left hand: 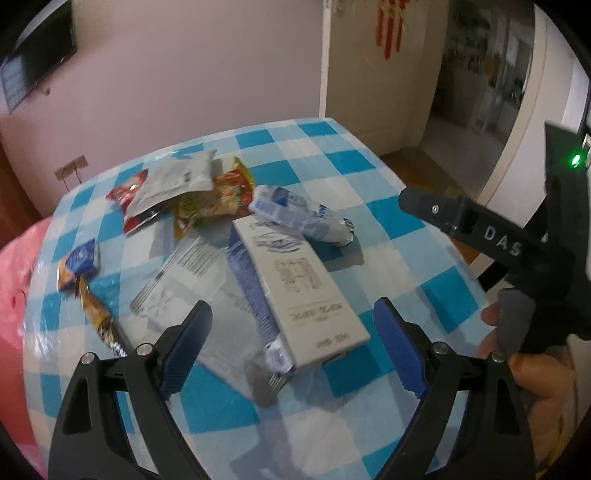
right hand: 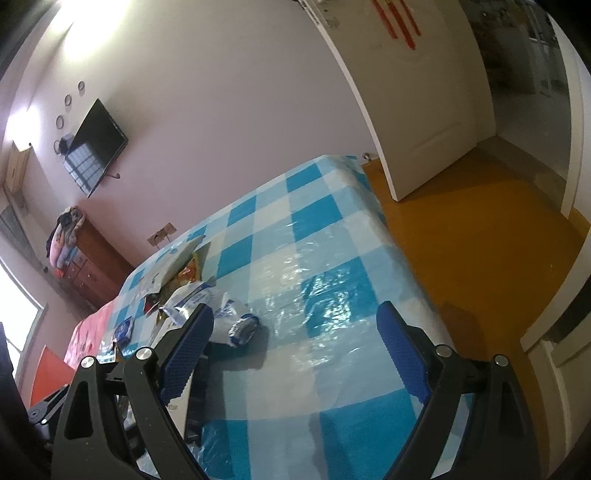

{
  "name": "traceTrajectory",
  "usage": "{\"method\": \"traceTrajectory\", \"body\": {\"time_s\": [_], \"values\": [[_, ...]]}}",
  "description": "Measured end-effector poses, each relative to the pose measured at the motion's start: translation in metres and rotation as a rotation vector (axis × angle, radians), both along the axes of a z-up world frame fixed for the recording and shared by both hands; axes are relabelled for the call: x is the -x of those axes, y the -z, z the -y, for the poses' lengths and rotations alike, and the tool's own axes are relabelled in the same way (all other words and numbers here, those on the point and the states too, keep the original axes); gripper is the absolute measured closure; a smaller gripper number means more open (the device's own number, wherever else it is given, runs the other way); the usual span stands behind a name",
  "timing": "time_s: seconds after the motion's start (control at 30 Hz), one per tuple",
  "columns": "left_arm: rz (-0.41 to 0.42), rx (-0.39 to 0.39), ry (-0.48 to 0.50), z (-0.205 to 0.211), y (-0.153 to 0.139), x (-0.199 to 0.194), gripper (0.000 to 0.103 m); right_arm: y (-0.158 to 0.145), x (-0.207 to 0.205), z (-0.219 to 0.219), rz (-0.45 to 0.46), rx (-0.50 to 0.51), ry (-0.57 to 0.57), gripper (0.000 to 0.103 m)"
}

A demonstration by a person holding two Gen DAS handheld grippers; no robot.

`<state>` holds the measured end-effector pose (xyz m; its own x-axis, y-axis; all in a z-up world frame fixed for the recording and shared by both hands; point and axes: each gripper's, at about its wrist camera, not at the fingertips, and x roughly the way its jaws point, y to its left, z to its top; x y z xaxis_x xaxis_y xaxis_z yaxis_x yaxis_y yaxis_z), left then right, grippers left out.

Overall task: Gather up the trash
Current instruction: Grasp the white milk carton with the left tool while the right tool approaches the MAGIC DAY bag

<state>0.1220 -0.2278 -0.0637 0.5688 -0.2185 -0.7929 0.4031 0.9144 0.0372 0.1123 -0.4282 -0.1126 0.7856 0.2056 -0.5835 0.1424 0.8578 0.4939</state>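
You're looking across a table [right hand: 332,236] under a blue-and-white checked cloth, glossy under the light. Behind it a pale lilac wall [right hand: 221,110] carries a dark flat screen [right hand: 98,146], with bright glare in the upper corner. To your left stands a reddish wooden dresser [right hand: 92,266] piled with clothes, a bright window [right hand: 18,295] just beyond it. To the right a white door [right hand: 417,92] stands open over a yellow-brown floor [right hand: 480,240]; red tassels [left hand: 388,26] hang on it.
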Motion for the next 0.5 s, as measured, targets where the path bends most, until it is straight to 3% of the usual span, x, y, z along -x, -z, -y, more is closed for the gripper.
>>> {"method": "traceTrajectory", "body": {"time_s": [0.23,0.33,0.43,0.5], "values": [[0.015,-0.122,-0.031,0.027,0.012,-0.019,0.014,0.001,0.001,0.011,0.004,-0.025,0.016,0.014],[0.001,-0.123,-0.057,0.027,0.015,-0.027,0.015,0.003,0.001,0.014,0.004,-0.037,0.017,0.014],[-0.017,-0.133,-0.077,0.026,0.019,-0.032,0.029,0.003,0.0,0.014,0.004,-0.042,0.012,0.014],[-0.027,-0.121,-0.084,0.024,0.021,-0.034,0.032,0.004,-0.002,0.013,0.002,-0.045,0.006,0.014]]}}
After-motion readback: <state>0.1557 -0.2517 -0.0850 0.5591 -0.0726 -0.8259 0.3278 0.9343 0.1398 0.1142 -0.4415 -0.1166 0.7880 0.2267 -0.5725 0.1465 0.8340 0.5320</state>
